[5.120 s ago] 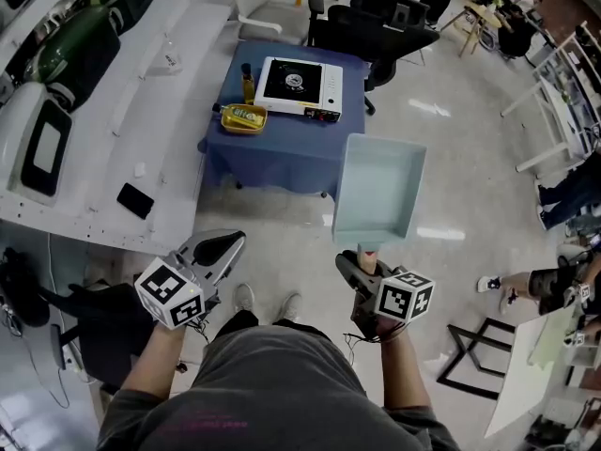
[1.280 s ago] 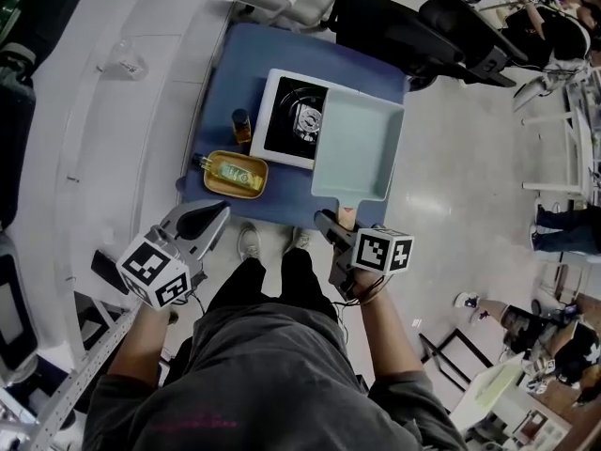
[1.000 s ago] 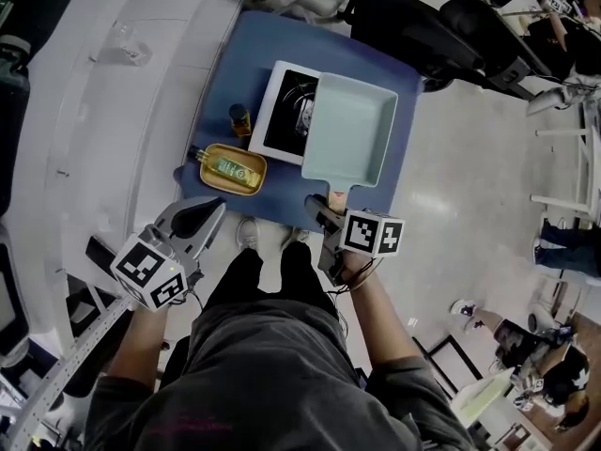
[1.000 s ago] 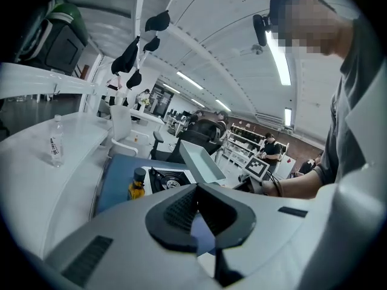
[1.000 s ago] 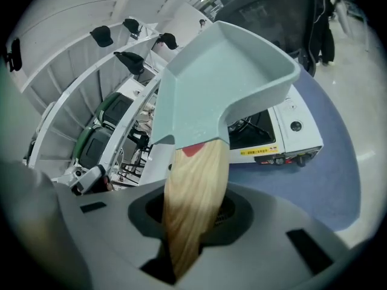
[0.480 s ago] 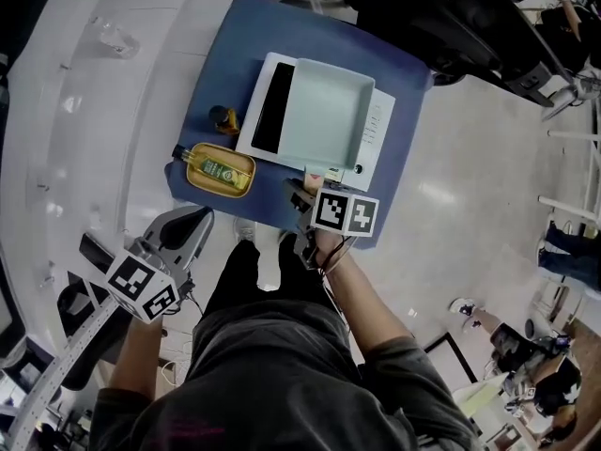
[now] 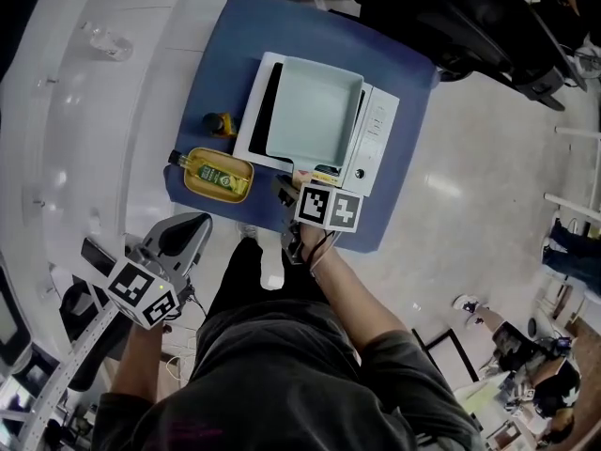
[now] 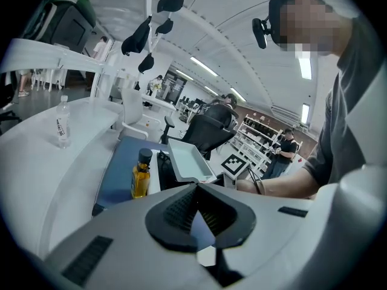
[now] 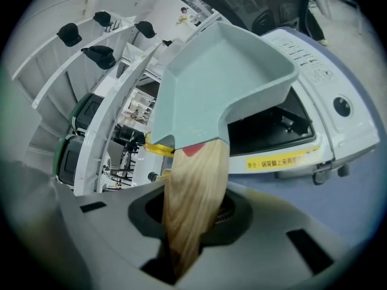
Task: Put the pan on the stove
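Pan [image 7: 315,111] low over the stove [image 7: 376,144].
Clamped at its wooden handle [image 9: 195,180] by the right gripper [image 9: 193,222]; left gripper [image 8: 196,192] closed, empty, short of the blue table [image 7: 225,64].

At the head view's centre the pan [image 7: 313,120] hides the stove's [image 7: 376,125] burner, and the right tool's [image 7: 291,194] marker cube covers most of the handle. The yellow label's [image 9: 281,160] print is unreadable.

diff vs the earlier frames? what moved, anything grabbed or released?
The pan was carried by its wooden handle from out in front of the blue table to over the stove; touchdown unclear. Nothing grabbed or released: the right tool stays shut on the handle, the left tool holds nothing. Oil bottle and yellow dish unmoved.
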{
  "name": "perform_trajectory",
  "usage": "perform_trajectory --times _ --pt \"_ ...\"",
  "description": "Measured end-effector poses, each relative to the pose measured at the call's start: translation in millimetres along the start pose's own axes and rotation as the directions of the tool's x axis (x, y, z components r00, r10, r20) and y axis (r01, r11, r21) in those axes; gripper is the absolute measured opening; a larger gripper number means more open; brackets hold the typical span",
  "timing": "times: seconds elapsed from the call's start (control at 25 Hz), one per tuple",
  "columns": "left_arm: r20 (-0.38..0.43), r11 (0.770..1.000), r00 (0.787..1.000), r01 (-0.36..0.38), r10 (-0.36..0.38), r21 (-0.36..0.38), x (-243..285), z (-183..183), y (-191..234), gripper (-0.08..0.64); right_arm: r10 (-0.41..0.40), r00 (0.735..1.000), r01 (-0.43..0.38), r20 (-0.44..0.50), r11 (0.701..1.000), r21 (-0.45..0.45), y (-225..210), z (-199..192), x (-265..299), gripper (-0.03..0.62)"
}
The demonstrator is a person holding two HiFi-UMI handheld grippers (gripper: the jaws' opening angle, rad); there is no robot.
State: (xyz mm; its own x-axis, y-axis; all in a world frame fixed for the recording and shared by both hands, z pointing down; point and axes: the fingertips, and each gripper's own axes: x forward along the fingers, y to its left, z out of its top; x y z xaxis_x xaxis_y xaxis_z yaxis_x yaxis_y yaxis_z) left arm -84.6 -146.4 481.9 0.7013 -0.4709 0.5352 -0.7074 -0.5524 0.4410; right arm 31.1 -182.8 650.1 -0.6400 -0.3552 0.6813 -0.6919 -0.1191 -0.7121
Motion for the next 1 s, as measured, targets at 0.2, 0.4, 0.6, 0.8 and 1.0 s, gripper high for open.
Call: perform_trajectory --times 0.2,0.4,0.6,0.8,1.0 --pt "-0.016 1.0 1.0 0.002 -0.003 -0.012 4.3 -0.1 6.0 0.002 -0.024 1.0 0.025 -0.004 0.999 0.021 -4.8 1.8 5.6 0.086" --pt "-0.024 1.0 1.0 0.004 -0.004 -0.021 7.6 2.1 9.7 0.002 -0.045 0.999 0.045 0.007 0.998 0.036 -2.0 2.4 12.3 0.086" --pt "-0.029 1.0 1.0 0.005 -0.006 -0.024 8.6 4.7 14.0 0.002 -0.07 0.998 0.069 0.005 0.996 0.063 -1.2 2.2 17.8 0.086" --pt "-0.028 1.0 1.0 0.009 -0.01 -0.026 9.5 6.5 17.0 0.002 -0.061 0.998 0.06 0.007 0.994 0.095 1.7 5.0 20.3 0.087" --pt "-0.028 0.999 0.999 0.019 -0.019 -0.029 9.1 5.2 17.2 0.002 -0.052 0.999 0.051 0.003 0.992 0.116 3.5 6.0 21.7 0.087"
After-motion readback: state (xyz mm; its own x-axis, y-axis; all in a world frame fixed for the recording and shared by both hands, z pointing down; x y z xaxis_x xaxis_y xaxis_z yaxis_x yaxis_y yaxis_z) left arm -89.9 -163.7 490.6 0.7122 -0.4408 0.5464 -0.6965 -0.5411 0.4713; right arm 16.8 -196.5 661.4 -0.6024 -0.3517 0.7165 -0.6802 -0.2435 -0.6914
